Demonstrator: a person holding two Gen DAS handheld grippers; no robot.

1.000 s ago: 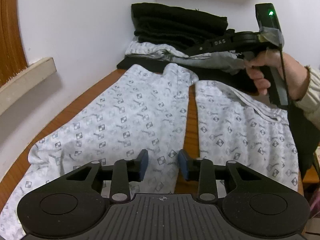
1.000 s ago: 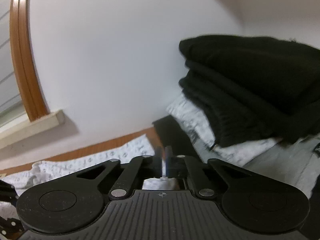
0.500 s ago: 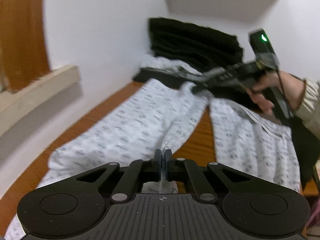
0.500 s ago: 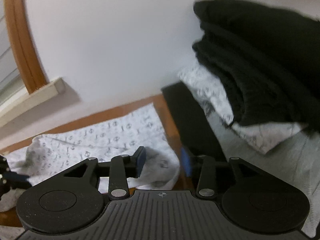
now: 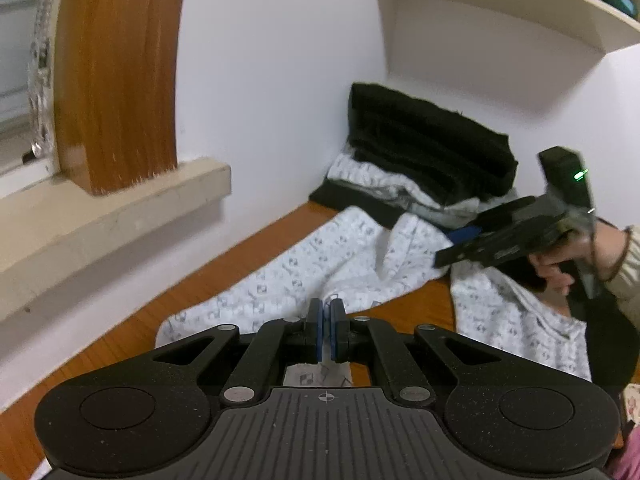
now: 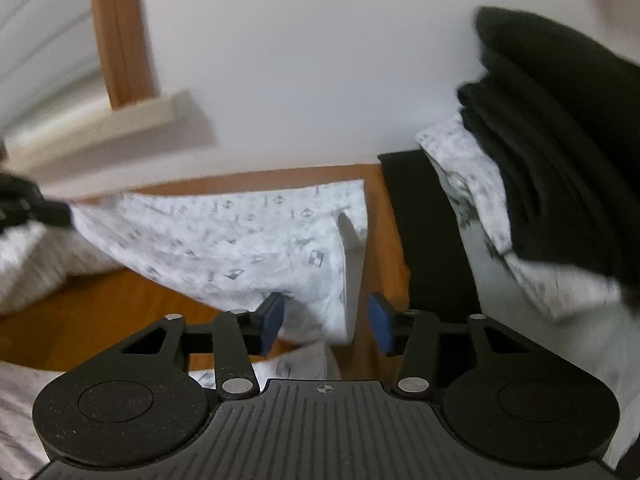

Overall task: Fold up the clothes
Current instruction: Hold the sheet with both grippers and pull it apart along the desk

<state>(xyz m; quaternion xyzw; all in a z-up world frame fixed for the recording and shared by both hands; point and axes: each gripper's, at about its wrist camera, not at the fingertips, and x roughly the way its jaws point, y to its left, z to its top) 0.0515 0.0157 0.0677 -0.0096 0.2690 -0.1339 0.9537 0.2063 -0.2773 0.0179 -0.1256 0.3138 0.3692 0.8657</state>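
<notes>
from the left wrist: pinching a thin bit of the soft, light patterned pants [image 5: 304, 276] in the left gripper [image 5: 325, 330], pants lying floppy over the wooden table [image 5: 240, 264]. from the right wrist: holding the right gripper [image 6: 325, 322] wide open around a loose fold of the pants [image 6: 248, 240], not biting yet; best grabbing at an edge or hem, judging by how the cloth is sagging.

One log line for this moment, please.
left gripper: shut on patterned garment | right gripper: open, at garment fold | folded stack: untouched
</notes>
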